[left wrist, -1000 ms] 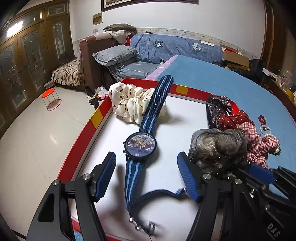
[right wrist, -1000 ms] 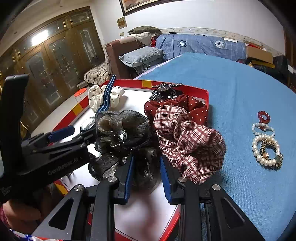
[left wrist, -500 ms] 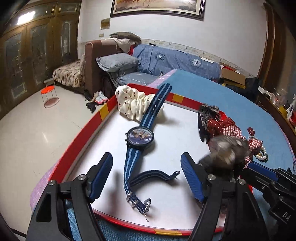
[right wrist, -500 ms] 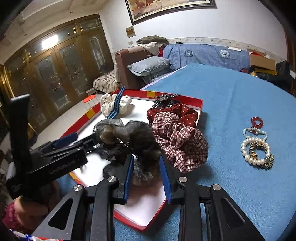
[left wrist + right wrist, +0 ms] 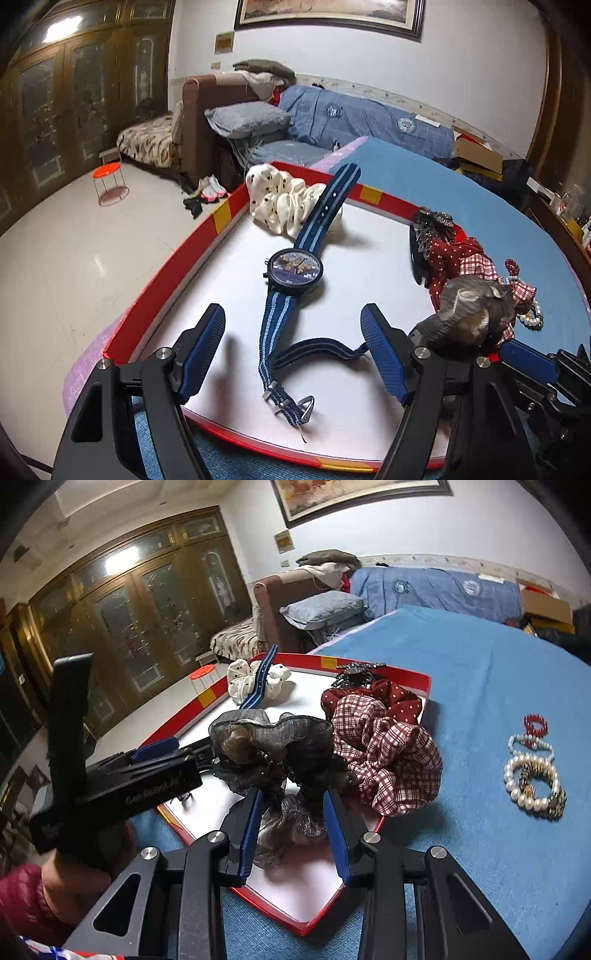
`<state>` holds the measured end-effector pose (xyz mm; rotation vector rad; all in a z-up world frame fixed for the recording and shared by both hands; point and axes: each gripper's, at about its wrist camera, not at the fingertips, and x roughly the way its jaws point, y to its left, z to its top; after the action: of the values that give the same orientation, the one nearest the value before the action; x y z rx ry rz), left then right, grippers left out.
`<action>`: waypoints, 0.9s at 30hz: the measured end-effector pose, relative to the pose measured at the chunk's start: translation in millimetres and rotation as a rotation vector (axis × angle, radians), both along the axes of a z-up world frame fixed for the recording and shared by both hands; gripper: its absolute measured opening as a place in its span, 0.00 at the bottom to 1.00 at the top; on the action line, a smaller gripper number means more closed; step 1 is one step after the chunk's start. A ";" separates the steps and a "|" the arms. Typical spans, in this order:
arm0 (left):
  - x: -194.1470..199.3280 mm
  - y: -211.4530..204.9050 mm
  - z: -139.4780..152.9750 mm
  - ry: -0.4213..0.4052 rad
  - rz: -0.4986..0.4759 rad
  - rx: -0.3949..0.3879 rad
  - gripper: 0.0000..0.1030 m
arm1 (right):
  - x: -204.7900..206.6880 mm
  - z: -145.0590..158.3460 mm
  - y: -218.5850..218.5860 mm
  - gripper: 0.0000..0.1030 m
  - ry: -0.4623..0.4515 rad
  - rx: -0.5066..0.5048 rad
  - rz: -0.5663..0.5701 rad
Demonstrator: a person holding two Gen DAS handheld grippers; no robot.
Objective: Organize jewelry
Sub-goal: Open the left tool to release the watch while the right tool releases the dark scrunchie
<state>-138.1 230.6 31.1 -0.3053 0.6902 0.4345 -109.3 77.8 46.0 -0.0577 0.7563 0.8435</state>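
Left gripper (image 5: 293,350) gaped wide over striped woven watch (image 5: 295,271), gripping nothing. Flat on white tray (image 5: 369,258), red-rimmed. Right gripper (image 5: 293,834), jaws opening around crinkly grey gauze scrunchie (image 5: 273,738). Farther right, rumpled plaid scrunchie (image 5: 384,757), then round pearl bracelets (image 5: 532,775) on blue cloth (image 5: 461,683).

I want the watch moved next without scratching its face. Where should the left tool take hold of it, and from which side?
Grip the watch by the near strap just below the case, coming from above with the pads across the strap's width. That stretch lies flat and straight on the tray, right ahead of the open left tool; the far strap rests on the white scrunchie.
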 end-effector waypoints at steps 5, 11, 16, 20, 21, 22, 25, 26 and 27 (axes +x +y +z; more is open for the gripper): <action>4.0 5.0 -2.9 0.026 0.021 -0.011 0.72 | -6.0 7.7 -2.7 0.37 -0.098 -0.018 0.012; 5.7 3.6 -3.6 0.032 0.023 0.000 0.72 | 8.7 1.9 -5.2 0.37 -0.030 -0.010 0.055; 7.8 2.2 -5.0 0.043 0.013 0.006 0.72 | 5.6 3.8 -1.9 0.37 -0.020 0.002 0.061; 1.0 5.5 -4.1 0.016 0.042 0.000 0.72 | 13.4 5.7 5.2 0.37 -0.002 0.014 0.033; 0.1 5.3 -3.7 0.007 0.047 0.003 0.72 | 13.9 4.8 6.4 0.37 -0.002 0.009 0.030; -0.8 5.5 -3.1 -0.008 0.033 -0.004 0.72 | 14.1 4.5 7.2 0.37 -0.009 0.006 0.020; 0.9 6.3 -4.2 0.012 0.050 -0.003 0.73 | 12.5 4.3 6.7 0.37 -0.023 0.008 0.014; 0.9 5.8 -3.6 0.008 0.050 0.001 0.73 | 11.9 3.9 6.1 0.37 -0.026 0.004 0.012; -0.3 5.4 -3.0 0.007 0.070 0.013 0.73 | 11.4 3.6 5.2 0.37 -0.027 0.002 0.011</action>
<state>-138.4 236.0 28.1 -0.3167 0.6849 0.5068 -97.9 83.0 49.6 -0.0709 0.7303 0.8524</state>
